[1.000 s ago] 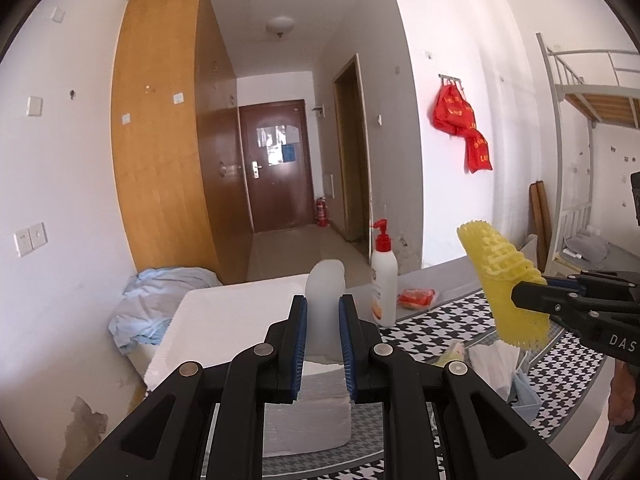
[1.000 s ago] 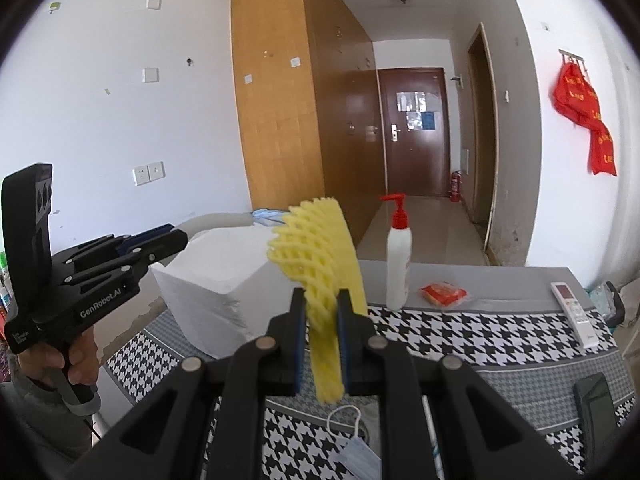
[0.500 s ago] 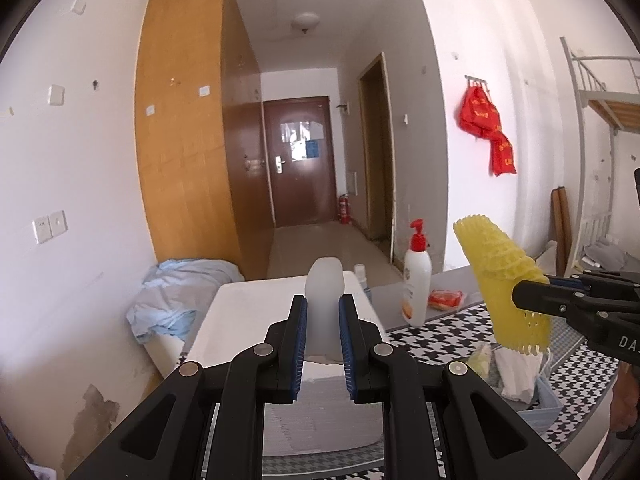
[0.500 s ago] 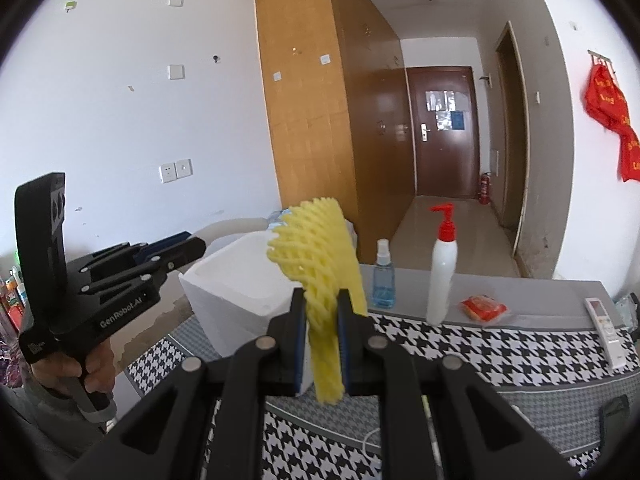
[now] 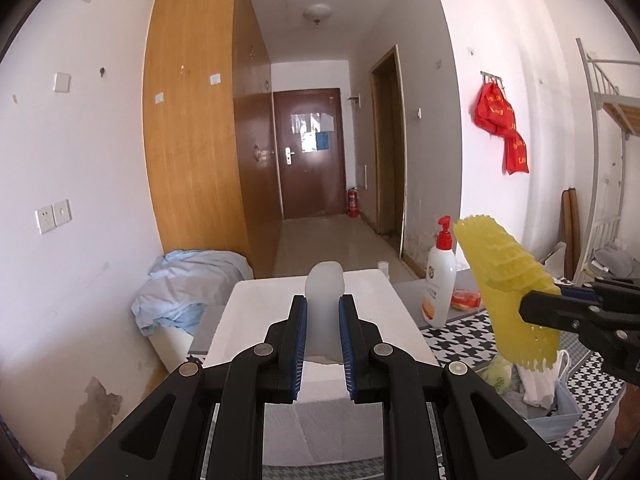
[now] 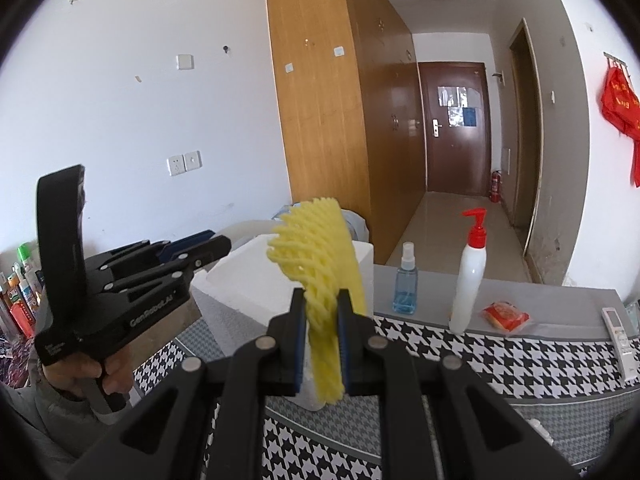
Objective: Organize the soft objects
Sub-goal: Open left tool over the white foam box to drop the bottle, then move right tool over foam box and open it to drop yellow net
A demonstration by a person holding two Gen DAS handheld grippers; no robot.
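Two hand-held grippers are up over the table, each clamped on one soft piece. The left gripper [image 5: 323, 332] grips one pale, translucent white foam piece [image 5: 324, 292] that stands upright between its blue pads, its rounded top rising above the fingertips. The right gripper [image 6: 322, 332] pinches one yellow foam net sleeve [image 6: 320, 264], which fans out above the jaws and hangs a little below them.

In the left wrist view the right gripper [image 5: 536, 312] comes in from the right side, its sleeve [image 5: 508, 292] tilted. In the right wrist view the left gripper [image 6: 212, 246] reaches in from the left, with a hand [image 6: 80, 372] wrapped on its grip.

Just beyond and below the left gripper sits one white foam box [image 5: 320, 320] on the houndstooth tablecloth [image 6: 500, 364]. Ahead of the right gripper stand two bottles: one white pump bottle with a red top [image 6: 470, 280] and, to its left, one small blue spray bottle [image 6: 406, 284]. One red-orange packet [image 6: 506, 314] lies right of the pump bottle, and one white remote [image 6: 620, 336] lies farther right at the table edge. Below the right gripper, seen from the left wrist, one pale blue bin [image 5: 560, 416] holds white crumpled stuff.
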